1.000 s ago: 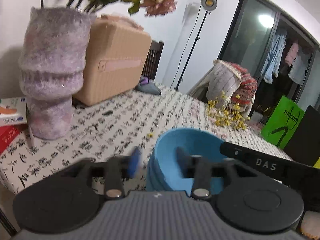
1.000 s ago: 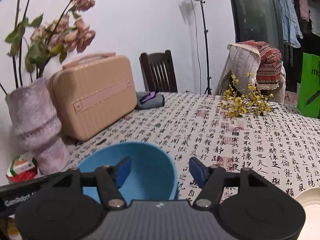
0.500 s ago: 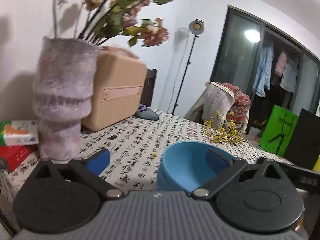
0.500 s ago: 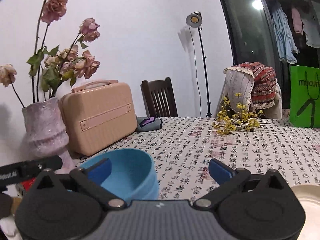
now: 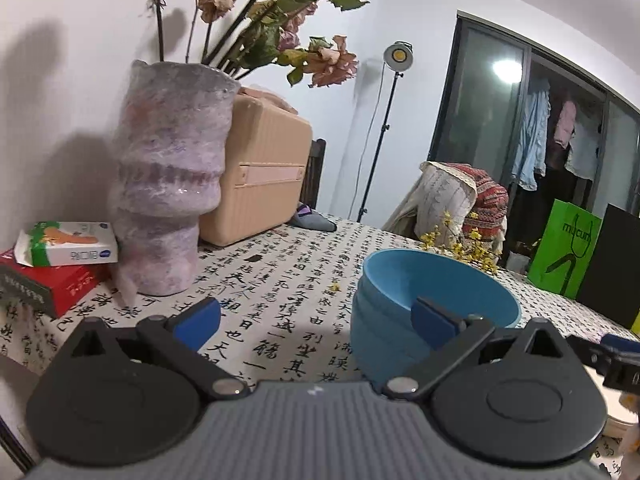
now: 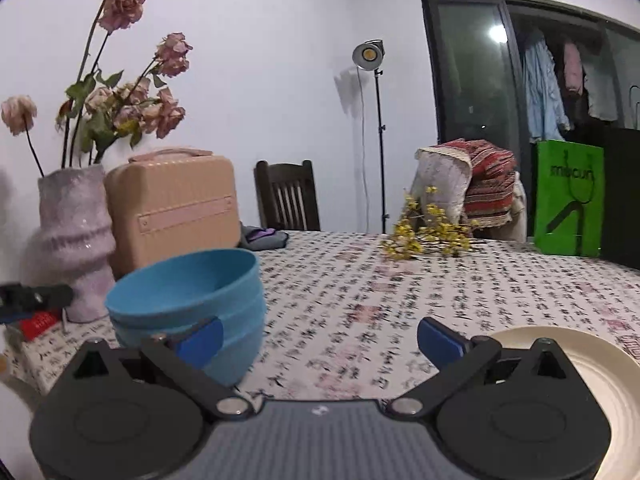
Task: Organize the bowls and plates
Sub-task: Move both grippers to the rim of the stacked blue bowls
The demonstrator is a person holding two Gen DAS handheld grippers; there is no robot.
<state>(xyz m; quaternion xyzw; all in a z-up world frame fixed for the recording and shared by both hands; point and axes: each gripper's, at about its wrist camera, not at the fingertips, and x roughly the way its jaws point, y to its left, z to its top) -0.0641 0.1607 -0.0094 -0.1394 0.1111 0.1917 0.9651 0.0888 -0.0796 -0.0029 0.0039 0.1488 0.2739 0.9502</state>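
A stack of blue bowls (image 5: 404, 312) stands on the patterned tablecloth, also in the right wrist view (image 6: 188, 304). My left gripper (image 5: 316, 318) is open and empty, pulled back just short of the stack, its right finger in front of the bowl. My right gripper (image 6: 318, 338) is open and empty, to the right of the stack. A cream plate (image 6: 600, 396) lies at the lower right, partly hidden behind the right gripper's body.
A purple vase (image 5: 168, 184) with dried roses stands at the left, a tan case (image 5: 260, 176) behind it. Red and white boxes (image 5: 60, 264) lie at the left table edge. Yellow flower sprigs (image 6: 428, 232) lie far on the table. Chairs stand beyond.
Both grippers opened wide and let go of the blue bowl stack, then drew back and up. The stack stays on the table.
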